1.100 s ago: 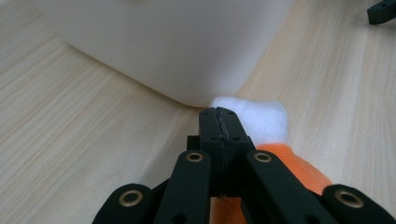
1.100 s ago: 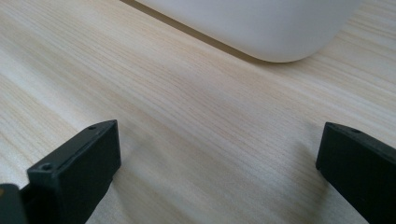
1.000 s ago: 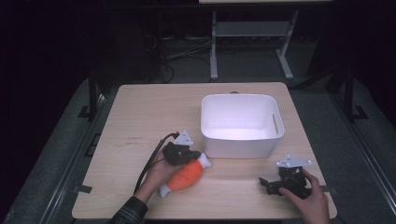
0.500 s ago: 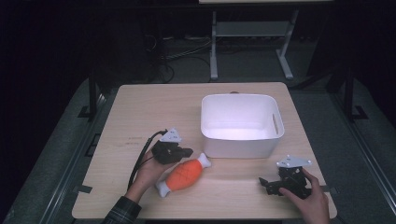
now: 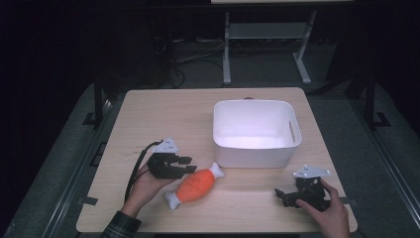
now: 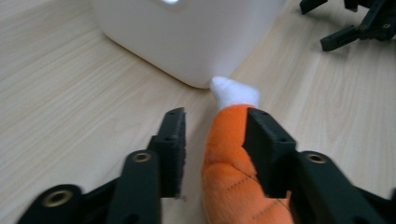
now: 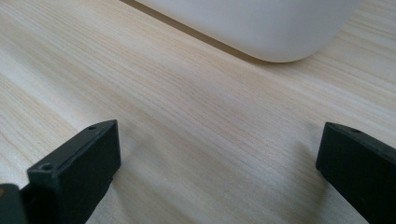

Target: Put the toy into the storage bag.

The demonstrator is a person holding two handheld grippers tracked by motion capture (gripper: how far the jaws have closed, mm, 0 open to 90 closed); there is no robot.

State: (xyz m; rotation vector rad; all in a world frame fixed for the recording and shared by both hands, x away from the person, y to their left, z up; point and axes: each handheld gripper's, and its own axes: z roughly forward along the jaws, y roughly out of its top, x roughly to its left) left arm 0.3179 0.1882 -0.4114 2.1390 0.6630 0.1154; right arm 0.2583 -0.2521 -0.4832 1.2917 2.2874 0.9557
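Observation:
An orange plush drumstick [image 5: 194, 184] with white ends lies on the wooden table [image 5: 163, 114], in front of the white bin [image 5: 252, 154]. My left gripper [image 5: 187, 164] sits just left of the toy's upper half. Its jaws have just been opening. In the left gripper view the plush drumstick [image 6: 233, 182] lies between the parted jaws of the left gripper [image 6: 215, 135], close against the right one and clear of the left one. My right gripper [image 5: 283, 194] rests near the table's front right corner. The right gripper [image 7: 219, 149] stands wide open over bare wood.
The white bin [image 6: 187, 37] is empty and stands right of the table's middle, its near wall [image 7: 261, 23] close to both grippers. The other hand's gripper [image 6: 355, 23] shows at the far right of the left gripper view. A metal stand [image 5: 262, 34] lies beyond the table.
My left gripper has drawn back to the left off the drumstick and its jaws have parted. The toy stays on the table. The right gripper has not moved.

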